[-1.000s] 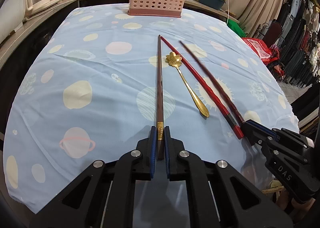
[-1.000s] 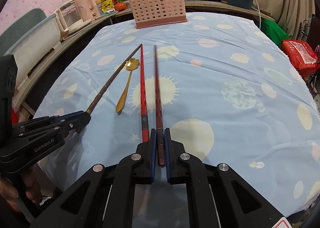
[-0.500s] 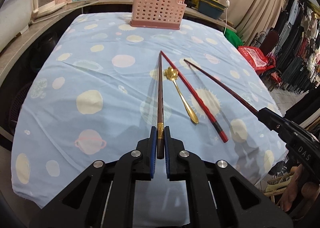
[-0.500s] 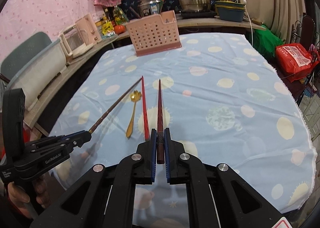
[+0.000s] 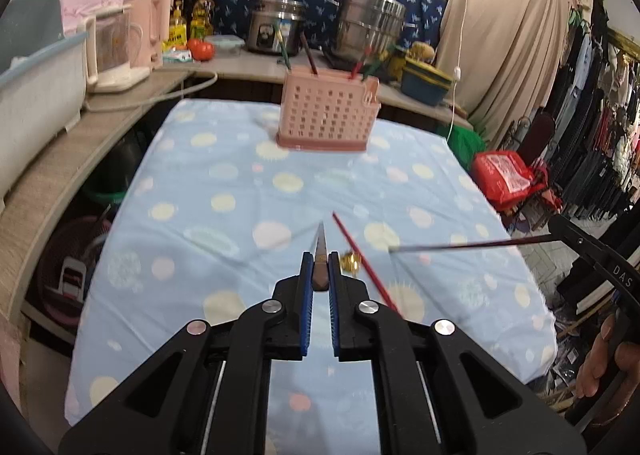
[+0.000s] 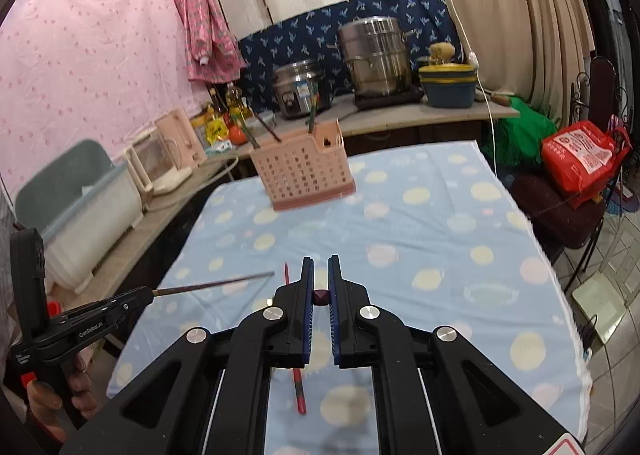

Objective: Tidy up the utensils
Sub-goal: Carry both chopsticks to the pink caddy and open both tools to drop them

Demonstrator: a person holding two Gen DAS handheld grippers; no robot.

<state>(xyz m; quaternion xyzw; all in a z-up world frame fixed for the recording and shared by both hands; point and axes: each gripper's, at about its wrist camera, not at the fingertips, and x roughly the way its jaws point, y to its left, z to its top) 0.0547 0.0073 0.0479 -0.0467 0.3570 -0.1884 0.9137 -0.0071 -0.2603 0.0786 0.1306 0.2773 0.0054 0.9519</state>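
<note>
- Left gripper (image 5: pixel 319 275) has its jaws closed narrow on a brown chopstick (image 5: pixel 320 255). The stick's long axis runs straight fwd along the fingers, tip aimed at the pink utensil basket (image 5: pixel 329 118) at the far end of the table.
- Right gripper (image 6: pixel 319 281) is clamped the same way on a dark red chopstick (image 6: pixel 321 296), seen end-on btw the blue pads, so it also points ahead toward the basket (image 6: pixel 305 175).
- Both sticks are off the table, well apart from the basket. Neither arm looks clearly nearer imo.
- Left on the blue planet tablecloth (image 5: pixel 224 223): one red chopstick (image 5: pixel 362 263) and a gold spoon (image 5: pixel 350 261) just beside it.
- The basket already holds a few utensils upright.
- Readable text: "DAS" on the right gripper body in the left view, "GenRobot.AI" on the left gripper body in the right view. The red bag (image 6: pixel 580 159) print is too small to read.
</note>
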